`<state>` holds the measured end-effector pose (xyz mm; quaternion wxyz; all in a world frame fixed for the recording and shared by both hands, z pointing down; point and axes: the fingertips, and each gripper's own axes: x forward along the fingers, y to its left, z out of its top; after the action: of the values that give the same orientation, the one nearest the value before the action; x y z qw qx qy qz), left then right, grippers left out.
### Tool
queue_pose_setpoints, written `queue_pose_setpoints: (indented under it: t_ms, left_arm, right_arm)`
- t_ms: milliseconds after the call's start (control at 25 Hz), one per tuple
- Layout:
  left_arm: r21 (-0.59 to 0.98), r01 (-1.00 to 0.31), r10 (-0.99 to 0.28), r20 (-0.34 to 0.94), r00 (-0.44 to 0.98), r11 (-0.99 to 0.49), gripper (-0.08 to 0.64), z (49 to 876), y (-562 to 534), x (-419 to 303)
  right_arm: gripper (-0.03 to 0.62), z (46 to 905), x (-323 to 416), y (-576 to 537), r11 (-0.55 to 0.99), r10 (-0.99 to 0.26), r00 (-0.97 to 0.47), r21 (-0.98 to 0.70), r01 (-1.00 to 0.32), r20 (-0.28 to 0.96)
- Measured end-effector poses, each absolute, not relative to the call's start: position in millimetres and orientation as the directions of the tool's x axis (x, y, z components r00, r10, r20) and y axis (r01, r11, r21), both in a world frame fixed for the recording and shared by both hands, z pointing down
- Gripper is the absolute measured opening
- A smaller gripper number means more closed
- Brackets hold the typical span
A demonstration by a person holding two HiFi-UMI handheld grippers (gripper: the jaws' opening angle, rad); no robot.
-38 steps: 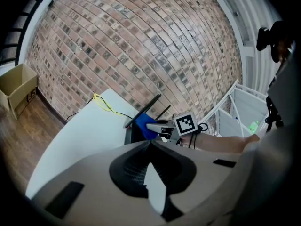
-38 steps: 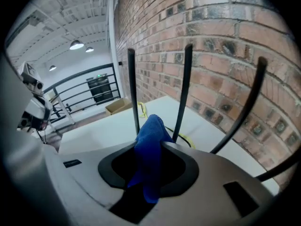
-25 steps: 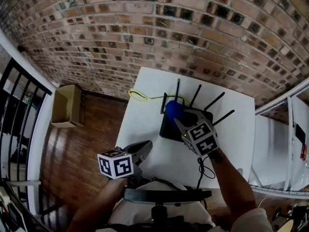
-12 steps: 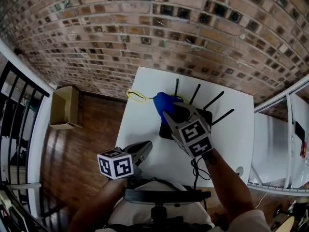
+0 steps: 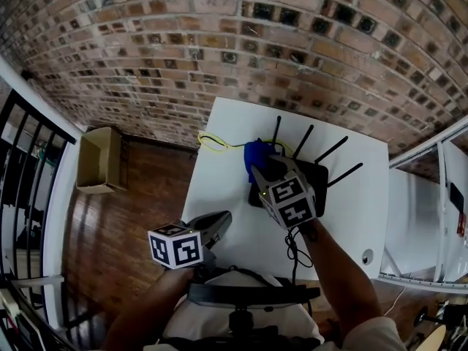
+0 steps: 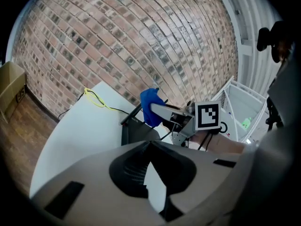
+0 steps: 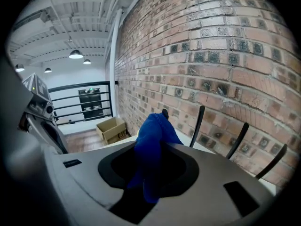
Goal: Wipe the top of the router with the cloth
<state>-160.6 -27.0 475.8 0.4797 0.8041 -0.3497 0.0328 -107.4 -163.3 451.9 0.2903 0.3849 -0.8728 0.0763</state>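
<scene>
- Blue cloth (image 7: 153,145), one piece, is pinched between the closed jaws of the right gripper (image 7: 150,173) and bunches out past their tips.
- Just below those jaws lies one black router (image 5: 314,178); the cloth rests at its left end, and four antennas rise beyond.
- One yellow cable (image 5: 212,145) loops beyond the jaws on the white worktop (image 5: 219,181).
- The right forearm reaches forward, with its gripper tilted down.
- The left gripper (image 6: 153,173) is held low at the near edge, well apart from the router. Its jaws meet at the tips and are empty.
</scene>
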Motion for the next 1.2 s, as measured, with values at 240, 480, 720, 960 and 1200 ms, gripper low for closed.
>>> queue_pose_setpoints:
  t_ms: [240,480,720,960,1200]
  left_arm:
    - [0.748,-0.587,-0.514,0.388,0.765,-0.309,0.023,477.6,-30.4,-168.4]
    - [0.751,-0.580,-0.494,0.391,0.776,-0.316,0.023,481.8,-31.8,-171.1]
    - [0.751,-0.582,-0.491,0.397,0.776,-0.312,0.023,483.0,-33.5,-177.5]
    - [0.751,-0.584,-0.490,0.400,0.774,-0.308,0.023,484.6,-34.6,-181.5]
    - [0.755,-0.574,-0.477,0.397,0.784,-0.316,0.023,484.5,-37.0,-170.3]
  right_arm:
    - [0.129,475.8,-108.4,-161.7,0.664,-0.610,-0.493,0.060,-0.745,0.620]
    - [0.130,512.4,-103.5,-162.4,0.625,-0.570,-0.426,0.035,-0.780,0.703]
    - [0.130,545.6,-101.4,-156.9,0.583,-0.503,-0.364,-0.003,-0.812,0.784]
    - [0.130,558.8,-98.8,-152.1,0.582,-0.469,-0.348,-0.012,-0.813,0.812]
    - [0.130,544.1,-80.4,-149.0,0.584,-0.502,-0.370,-0.009,-0.812,0.782]
